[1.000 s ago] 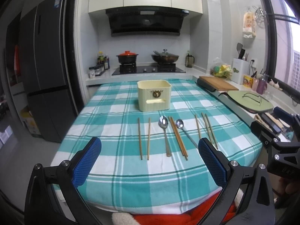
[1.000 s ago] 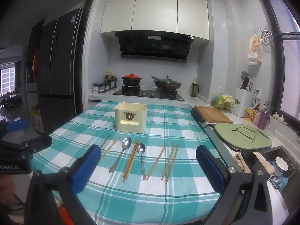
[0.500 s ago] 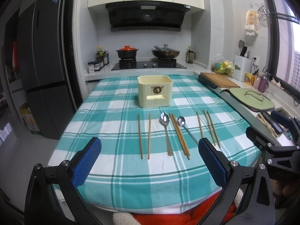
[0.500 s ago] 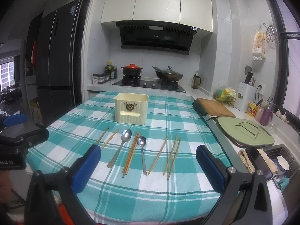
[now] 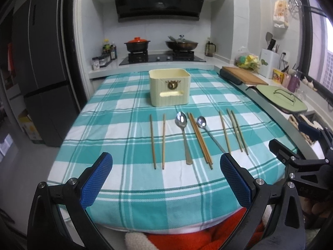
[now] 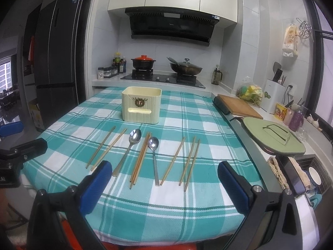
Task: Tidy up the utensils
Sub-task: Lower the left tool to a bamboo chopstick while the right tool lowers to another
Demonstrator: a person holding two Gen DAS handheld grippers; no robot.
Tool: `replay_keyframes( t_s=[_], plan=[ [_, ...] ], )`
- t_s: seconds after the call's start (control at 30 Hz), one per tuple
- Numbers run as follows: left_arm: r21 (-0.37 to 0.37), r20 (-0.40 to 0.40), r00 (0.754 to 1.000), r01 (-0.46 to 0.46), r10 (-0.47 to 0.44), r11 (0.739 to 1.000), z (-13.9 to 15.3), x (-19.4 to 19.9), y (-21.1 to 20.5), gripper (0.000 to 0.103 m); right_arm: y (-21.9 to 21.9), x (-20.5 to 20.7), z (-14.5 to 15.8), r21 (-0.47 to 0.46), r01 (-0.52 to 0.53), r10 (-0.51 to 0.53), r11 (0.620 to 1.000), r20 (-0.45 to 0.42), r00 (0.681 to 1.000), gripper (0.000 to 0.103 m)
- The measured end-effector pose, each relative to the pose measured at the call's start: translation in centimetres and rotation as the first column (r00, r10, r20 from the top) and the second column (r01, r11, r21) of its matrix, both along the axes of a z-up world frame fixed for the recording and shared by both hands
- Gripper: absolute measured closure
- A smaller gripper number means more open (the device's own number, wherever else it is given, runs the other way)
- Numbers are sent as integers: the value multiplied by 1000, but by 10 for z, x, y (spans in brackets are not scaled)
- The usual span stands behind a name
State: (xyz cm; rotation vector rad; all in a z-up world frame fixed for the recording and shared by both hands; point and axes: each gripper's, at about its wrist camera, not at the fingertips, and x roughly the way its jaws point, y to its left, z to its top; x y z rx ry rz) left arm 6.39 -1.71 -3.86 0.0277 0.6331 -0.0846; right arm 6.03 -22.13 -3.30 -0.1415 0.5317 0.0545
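Utensils lie in a row on the teal-and-white checked tablecloth (image 5: 124,108), all pointing roughly toward 12 o'clock, in front of a cream ribbed plastic holder box (image 5: 169,87) with a small round emblem and a slot on its near face. Reading from 9 toward 3 o'clock in the left wrist view: a pair of pale wooden chopsticks (image 5: 158,140) lying slightly apart, a large steel spoon (image 5: 183,133) bowl-up, a reddish-brown chopstick pair (image 5: 199,138) lying close together, a smaller steel spoon with a thin handle (image 5: 208,133), a single pale chopstick (image 5: 224,132), then another pale pair (image 5: 237,131).

Both tools hang over the near table edge, touching nothing. The left gripper (image 5: 166,179) has its blue-padded jaws spread wide, empty; the right gripper (image 6: 162,184) likewise gapes wide with nothing between the pads.

Only the right wrist view shows a dark sink (image 6: 308,175) at 4 o'clock with a white bowl (image 6: 315,175) inside. The left wrist view shows the other tool's black frame at 4 o'clock, while the right wrist view has it at 9 o'clock.
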Motion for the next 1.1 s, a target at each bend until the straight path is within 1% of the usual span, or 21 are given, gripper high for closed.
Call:
replay_keyframes(
  t_s=[0.13, 0.23, 0.4, 0.63, 0.73, 0.9, 1.03, 1.1],
  plan=[
    [-10, -32, 999, 8, -8, 1000, -7, 9, 1, 0, -4, 13, -9, 9, 19, -19, 1000, -47, 999, 0],
    [-23, -75, 997, 13, -15, 1000, -16, 20, 3, 0, -7, 22, -17, 20, 30, -28, 999, -83, 996, 0],
    [-89, -152, 988, 24, -37, 996, -34, 42, 10, 0, -11, 40, -29, 29, 57, -53, 998, -135, 989, 0],
    [-130, -225, 974, -24, -5, 991, -58, 74, 26, 0, -16, 73, -52, 14, 93, -88, 996, -218, 972, 0],
    [-122, -252, 968, -49, 17, 991, -67, 88, 32, 0, -18, 87, -63, 2, 104, -100, 995, -249, 963, 0],
    [-75, -263, 963, -80, 57, 994, -76, 113, 41, 0, -25, 107, -76, -17, 113, -114, 993, -280, 953, 0],
    [-72, -275, 958, -104, 81, 992, -82, 134, 50, 0, -44, 122, -84, -1, 159, -152, 987, -296, 943, 0],
    [-69, -279, 956, -113, 89, 991, -85, 142, 53, 0, -53, 128, -88, -12, 183, -178, 983, -300, 937, 0]
  ],
)
